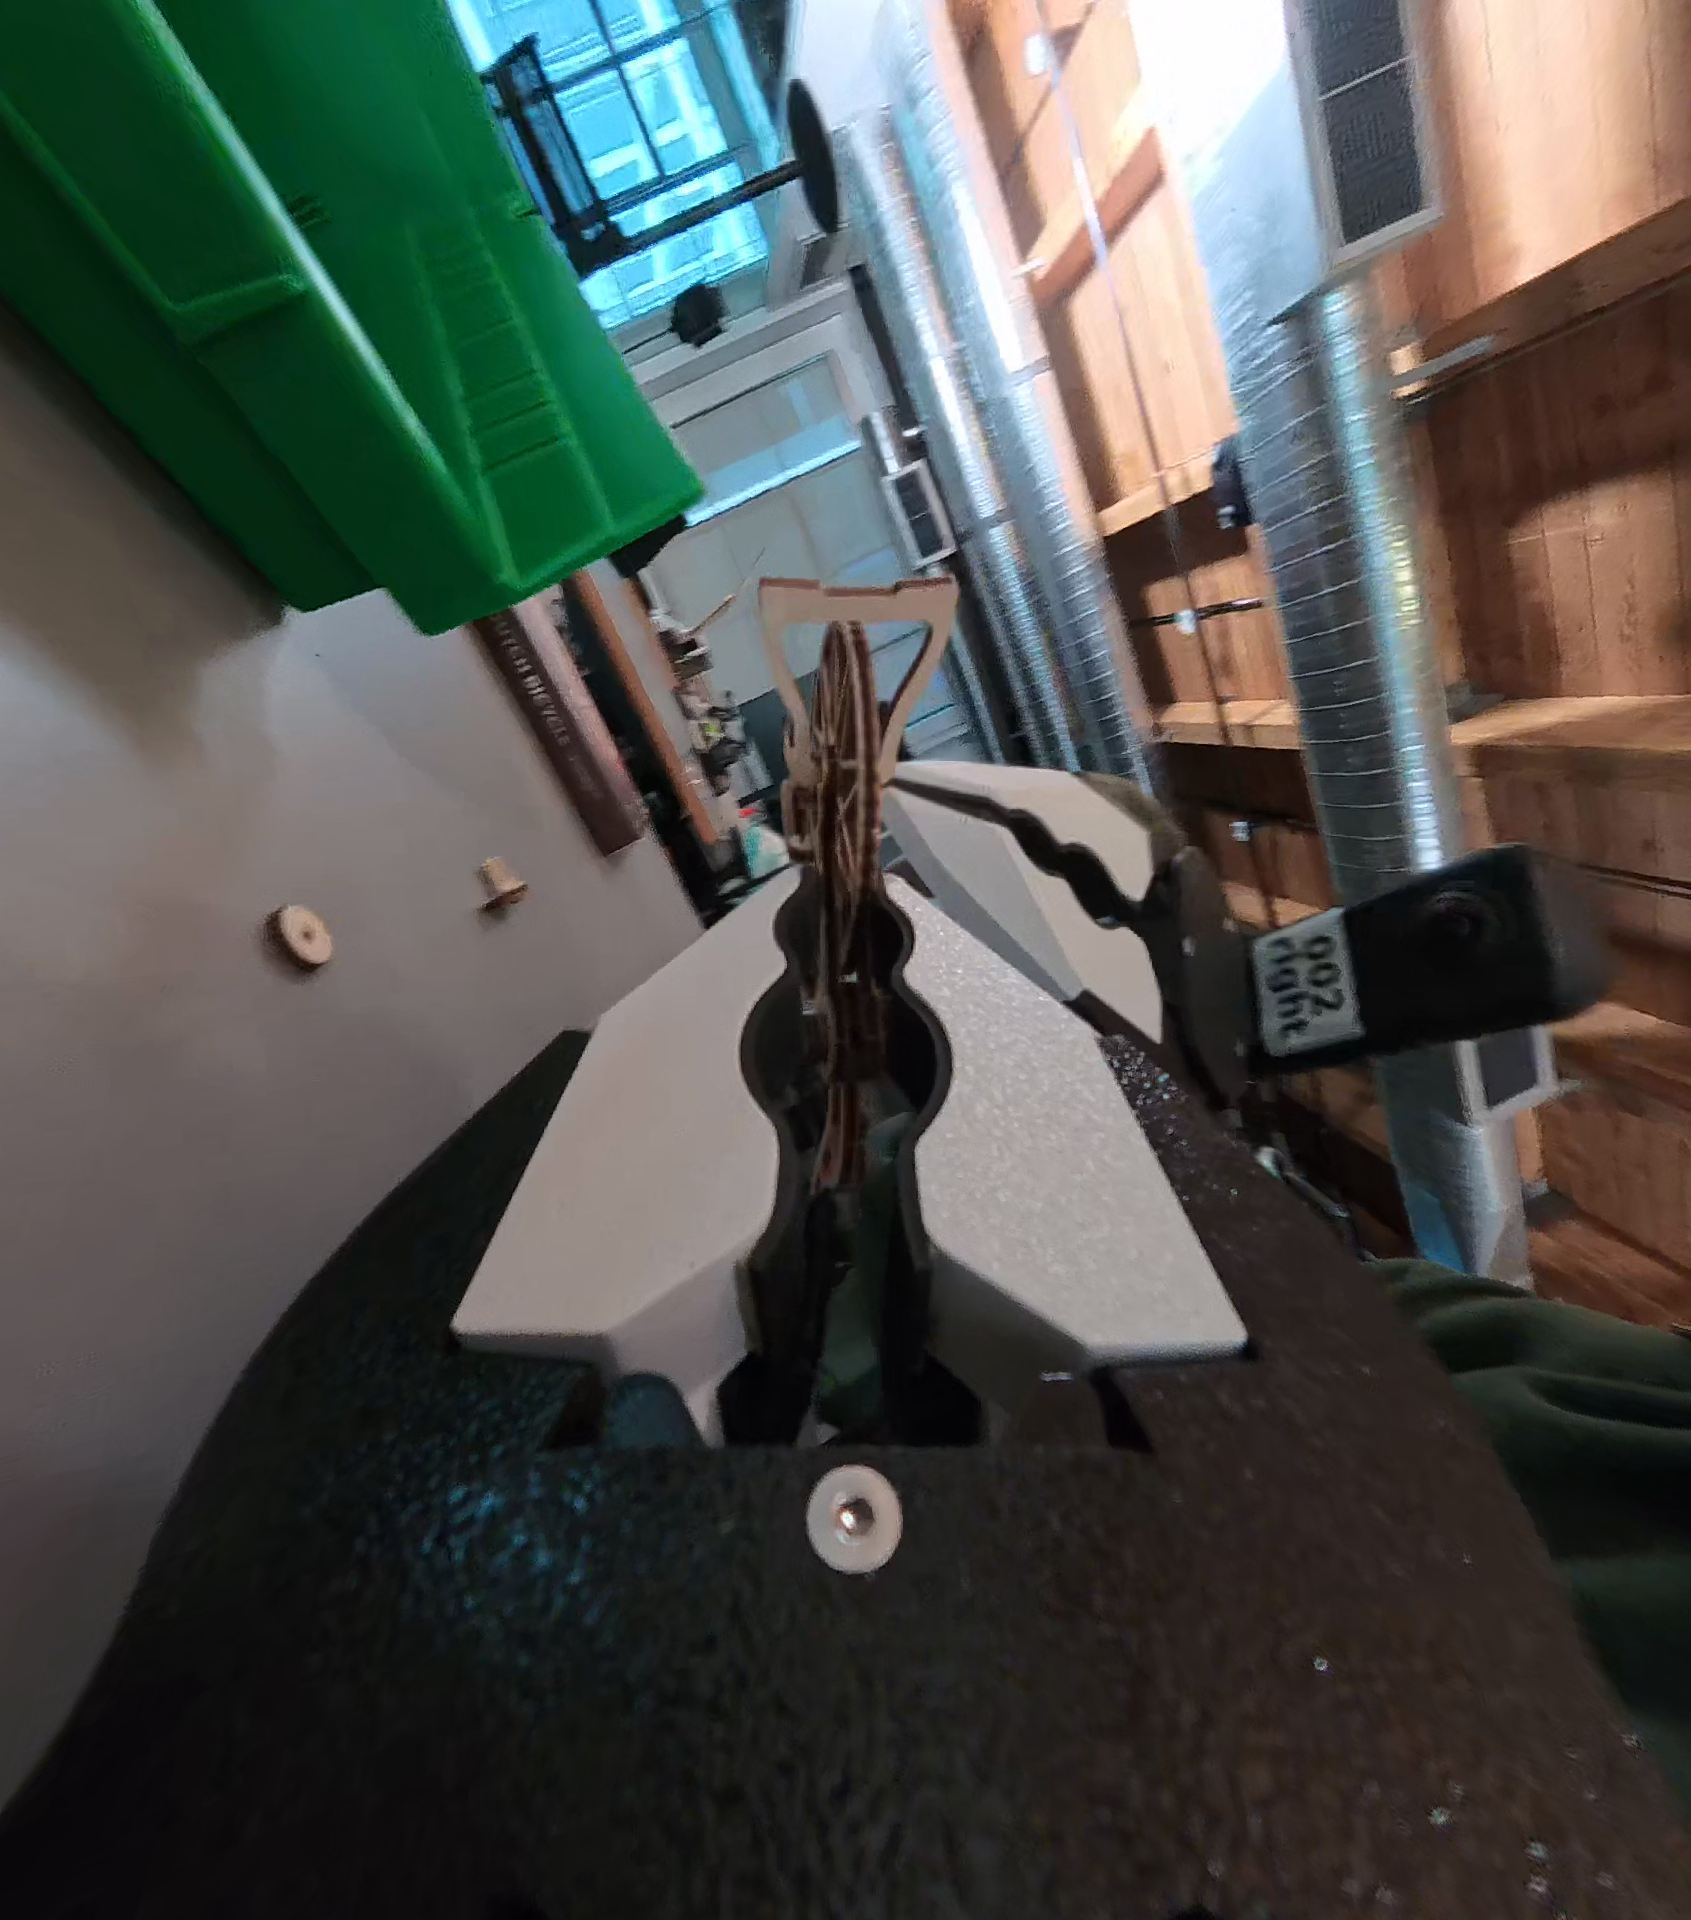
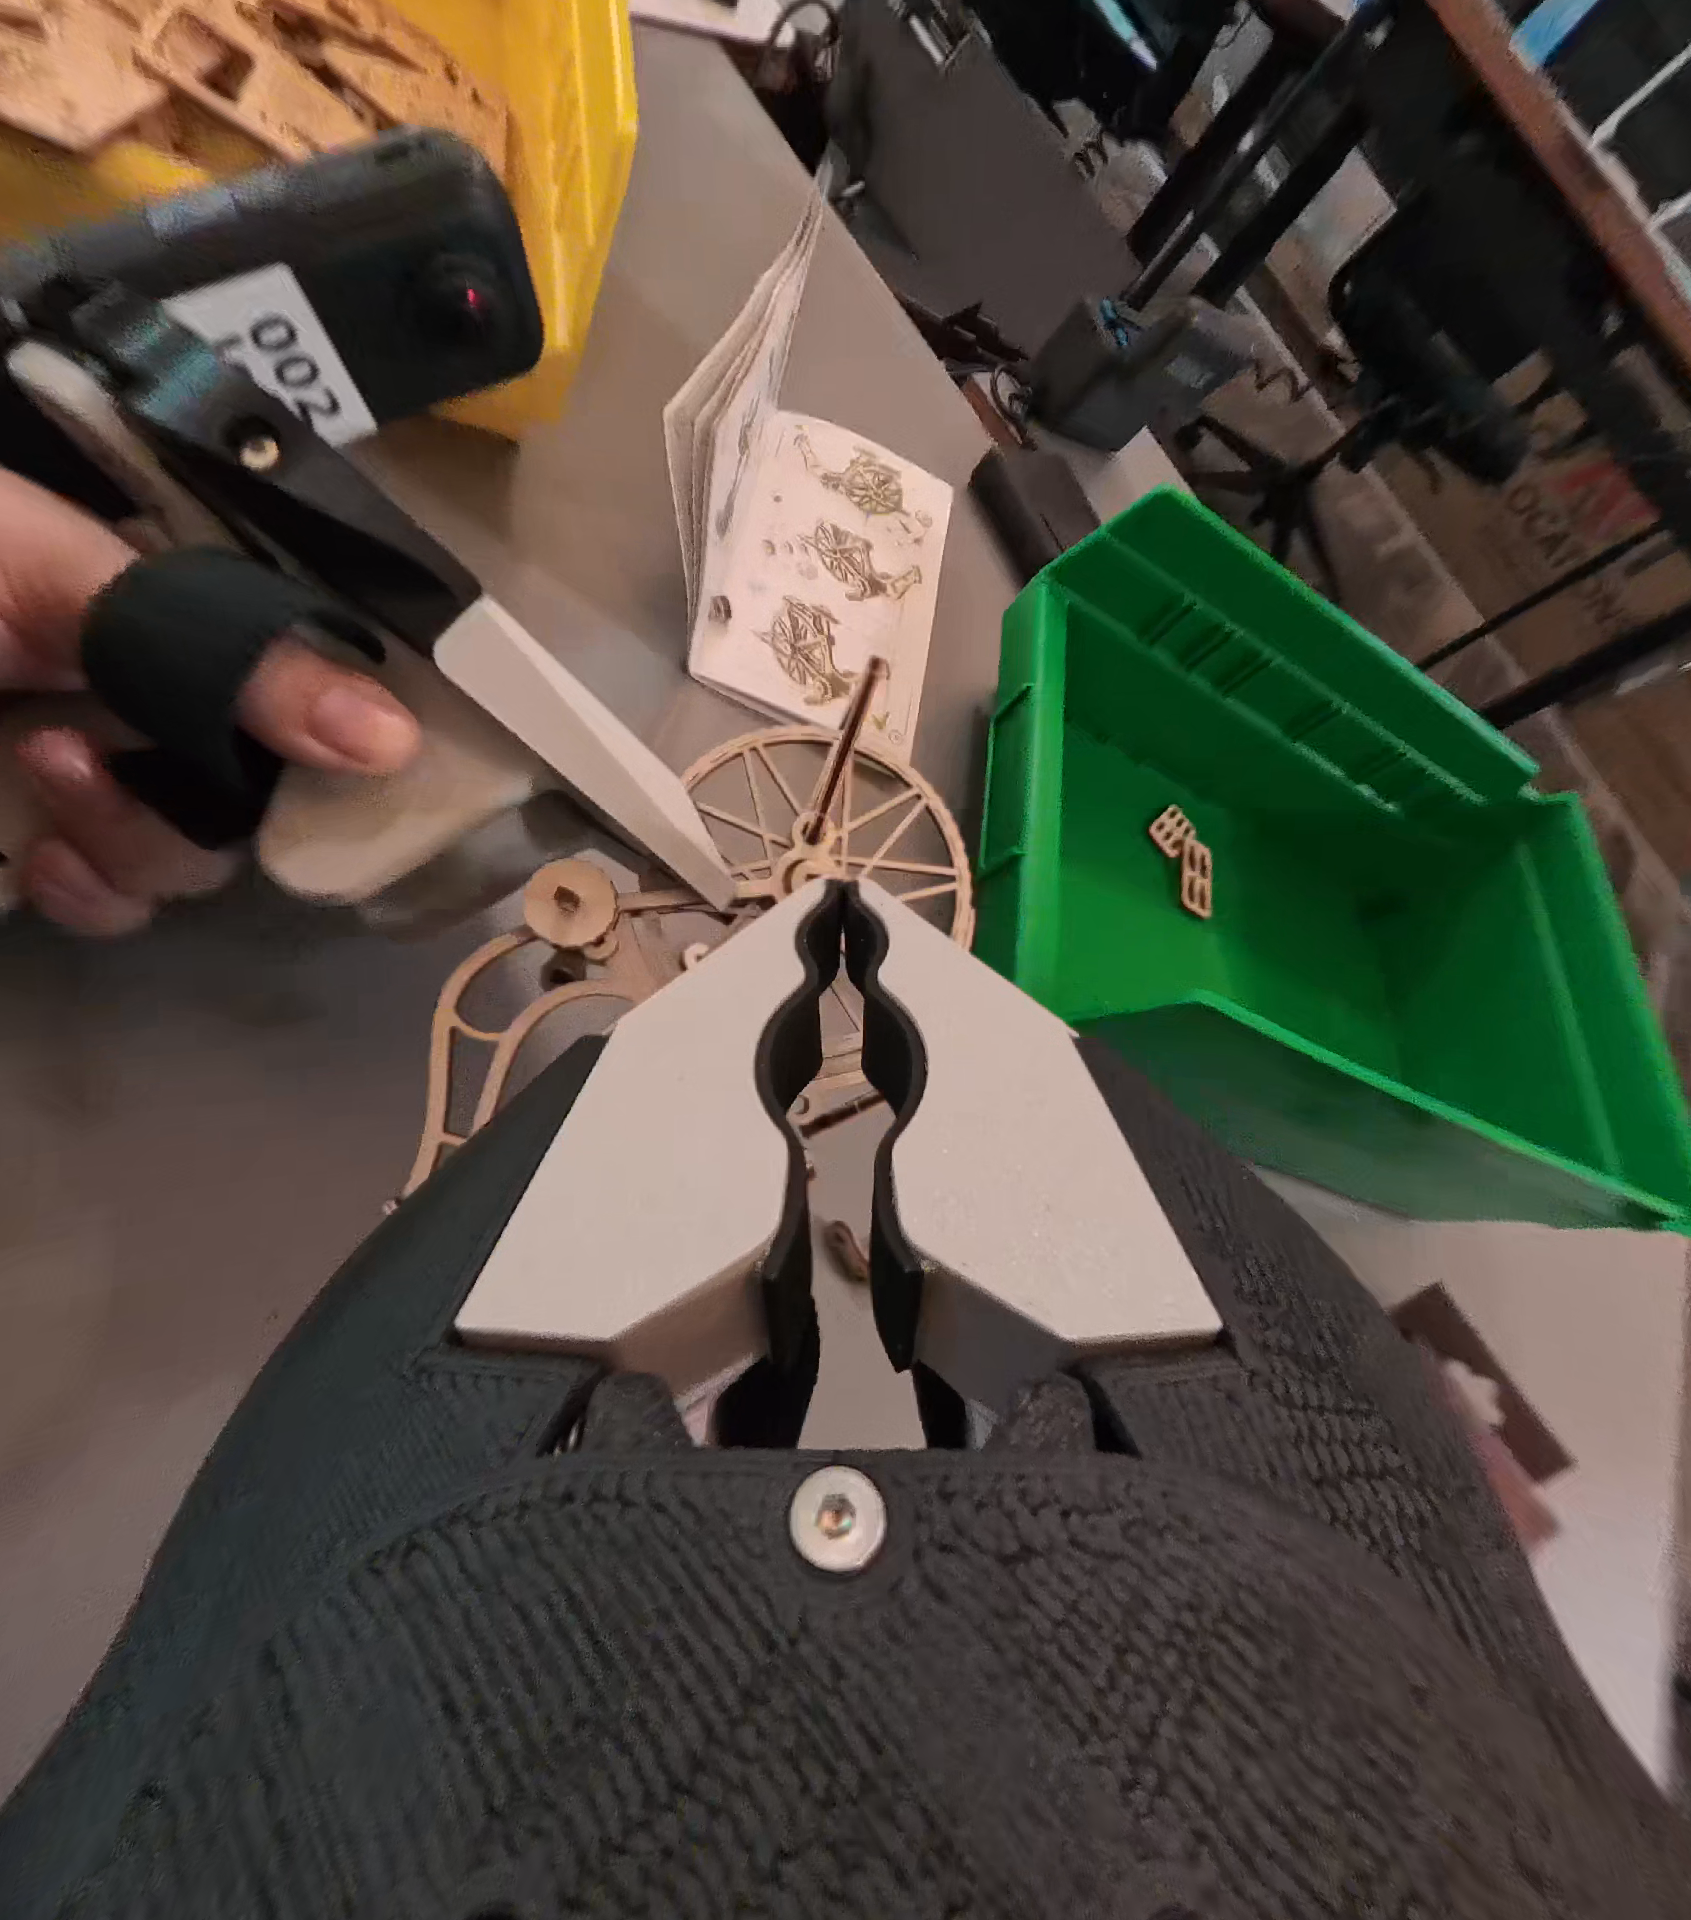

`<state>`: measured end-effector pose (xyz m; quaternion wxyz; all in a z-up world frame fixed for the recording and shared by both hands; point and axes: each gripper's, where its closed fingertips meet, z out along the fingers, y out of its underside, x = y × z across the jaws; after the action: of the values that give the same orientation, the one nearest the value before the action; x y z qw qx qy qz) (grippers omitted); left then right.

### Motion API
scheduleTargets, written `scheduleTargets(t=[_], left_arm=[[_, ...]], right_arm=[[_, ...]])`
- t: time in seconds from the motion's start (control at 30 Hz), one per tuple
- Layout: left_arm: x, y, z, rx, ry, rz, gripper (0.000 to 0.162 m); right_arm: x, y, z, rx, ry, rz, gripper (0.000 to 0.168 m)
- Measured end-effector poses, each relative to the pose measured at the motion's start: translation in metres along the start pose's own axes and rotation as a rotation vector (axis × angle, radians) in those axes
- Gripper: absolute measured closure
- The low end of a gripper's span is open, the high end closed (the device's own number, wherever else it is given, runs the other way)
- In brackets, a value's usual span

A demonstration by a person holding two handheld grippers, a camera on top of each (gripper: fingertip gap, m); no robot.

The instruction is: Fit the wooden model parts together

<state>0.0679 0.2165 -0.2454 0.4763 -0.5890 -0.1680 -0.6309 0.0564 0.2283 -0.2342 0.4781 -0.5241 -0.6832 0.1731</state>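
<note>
The wooden model [image 2: 825, 821] is a spoked wheel with a rod through its hub, joined to a curved frame [image 2: 482, 1023]. In the left wrist view I see it edge-on [image 1: 846, 748], sticking out past my fingertips. My left gripper [image 1: 841, 914] is shut on the model; in the right wrist view it [image 2: 711, 883] comes in from the left, held by a hand. My right gripper [image 2: 841, 896] is shut with its tips at the wheel hub, and in the left wrist view it [image 1: 898, 800] meets the model from the right.
A green bin [image 2: 1443, 1091] stands close on the right with a small wooden piece [image 2: 1184, 862] in it. An instruction booklet [image 2: 820, 582] lies behind the model. A yellow bin [image 2: 581, 208] holds wooden sheets at the far left. Two small round wooden parts [image 1: 299, 935] lie on the grey table. The grippers are tip to tip, or close to it.
</note>
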Motion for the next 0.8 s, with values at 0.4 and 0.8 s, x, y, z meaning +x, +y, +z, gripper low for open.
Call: scheduleTargets(t=[0.4,0.8], left_arm=[[0.036,0.013,0.007,-0.062,0.191,0.145,0.156],[0.039,0.020,0.008,-0.103,0.203,0.181,0.156]], right_arm=[[0.012,-0.016,-0.040,0.176,-0.381,0.646,0.132],[0.003,-0.012,-0.040,0.141,-0.426,0.661,0.143]])
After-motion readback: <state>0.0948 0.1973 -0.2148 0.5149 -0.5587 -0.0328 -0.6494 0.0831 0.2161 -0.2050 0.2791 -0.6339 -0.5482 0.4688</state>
